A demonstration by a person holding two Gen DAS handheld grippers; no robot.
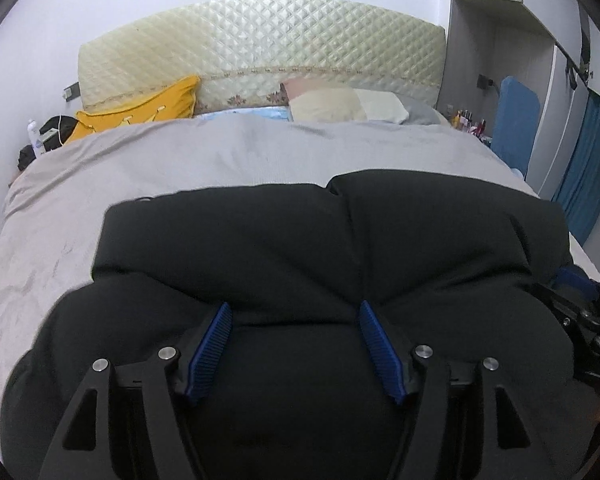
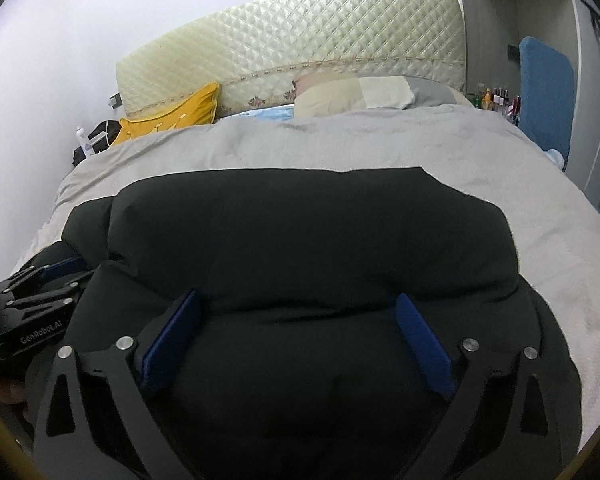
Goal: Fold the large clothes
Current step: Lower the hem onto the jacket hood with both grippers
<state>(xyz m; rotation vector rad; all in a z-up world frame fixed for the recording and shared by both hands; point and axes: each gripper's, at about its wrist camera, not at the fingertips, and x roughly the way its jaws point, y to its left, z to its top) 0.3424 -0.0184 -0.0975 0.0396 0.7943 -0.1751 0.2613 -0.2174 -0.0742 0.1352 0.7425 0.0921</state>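
A large black padded garment [image 1: 300, 248] lies folded in a thick bundle on the grey bedspread [image 1: 180, 160] at the near end of the bed; it also fills the right wrist view [image 2: 312, 240]. My left gripper [image 1: 294, 310] is open, its blue pads [image 1: 212, 344] spread wide over the garment's near edge with fabric bulging between them. My right gripper [image 2: 298, 300] is open in the same way, pads [image 2: 420, 340] apart over the near edge. Each gripper shows at the side of the other's view, the right one [image 1: 588, 320] and the left one [image 2: 32, 296].
A quilted cream headboard [image 1: 260, 48] stands at the far end, with a yellow cushion [image 1: 148, 108] and pale pillows [image 1: 348, 106] below it. Small bottles [image 2: 496, 100] and a blue padded board [image 2: 544, 92] stand at the right. Dark items [image 1: 52, 128] lie at the bed's left.
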